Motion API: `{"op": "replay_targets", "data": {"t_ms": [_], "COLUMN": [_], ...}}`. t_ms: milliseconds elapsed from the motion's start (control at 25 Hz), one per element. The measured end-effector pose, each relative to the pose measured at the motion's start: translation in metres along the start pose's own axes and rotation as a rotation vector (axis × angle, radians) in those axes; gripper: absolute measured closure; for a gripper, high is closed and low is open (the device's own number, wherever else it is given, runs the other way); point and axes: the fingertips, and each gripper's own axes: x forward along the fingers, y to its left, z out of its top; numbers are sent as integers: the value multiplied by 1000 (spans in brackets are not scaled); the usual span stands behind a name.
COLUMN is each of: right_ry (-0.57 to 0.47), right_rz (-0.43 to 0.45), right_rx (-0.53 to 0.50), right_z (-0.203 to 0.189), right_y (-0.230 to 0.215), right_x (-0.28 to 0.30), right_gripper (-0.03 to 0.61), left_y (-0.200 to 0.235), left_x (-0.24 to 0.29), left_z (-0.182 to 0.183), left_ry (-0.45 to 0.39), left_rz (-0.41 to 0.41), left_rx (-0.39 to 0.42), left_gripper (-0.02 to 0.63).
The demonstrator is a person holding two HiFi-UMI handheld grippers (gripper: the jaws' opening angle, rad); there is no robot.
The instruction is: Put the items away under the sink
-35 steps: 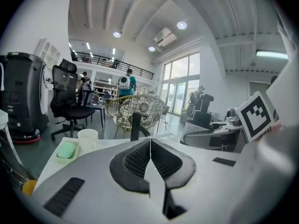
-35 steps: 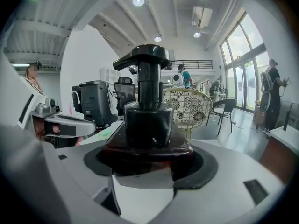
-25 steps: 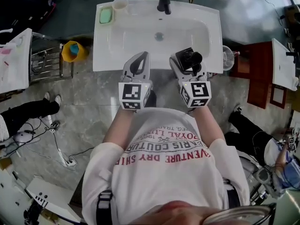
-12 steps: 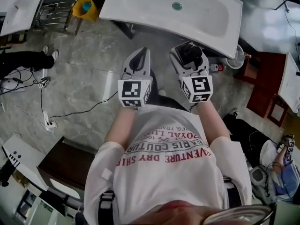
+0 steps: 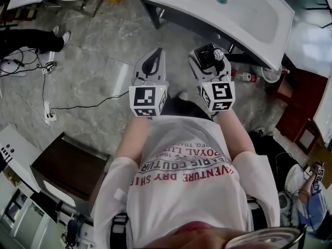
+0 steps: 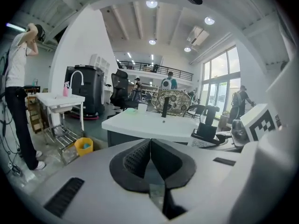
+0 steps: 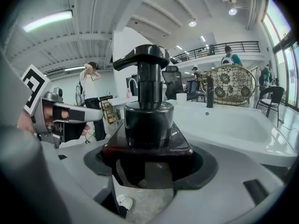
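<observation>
Backing away from the sink (image 5: 259,19), the person now looks at its front edge and the dark space beneath it, where a second ago the basin lay straight ahead under both grippers. The right gripper (image 7: 148,164) stays clamped on the dark pump bottle (image 7: 147,115), which is carried near the sink's front edge and not yet below it. The left gripper (image 6: 150,153) has its jaws pressed together on nothing and hangs beside the right. A clear bottle (image 5: 244,77) lies on the floor under the sink. The pick looks done. Lowering comes next, and the pump bottle must drop well down to clear the rim.
</observation>
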Motion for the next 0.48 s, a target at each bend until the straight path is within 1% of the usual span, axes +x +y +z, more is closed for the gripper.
{"op": "replay_targets", "data": {"t_ms": [200,360,480], "right_ry": [2,-4,-27], "right_rz": [14,25,7], "right_rx": [-21,-58,-48], "right_z": [-36,-80,-116], "right_y": [-19,-30,-41], "right_x": [64,126,165], "right_gripper": [207,207,207], "left_y": [31,58,72], "left_x": [59,112,147], "left_z": [-29,-73,-110], "left_ry": [3,-6,-27], "left_rz": [8,-8,-27], "left_rx": [5,5,12], "left_gripper": [591,591,591]}}
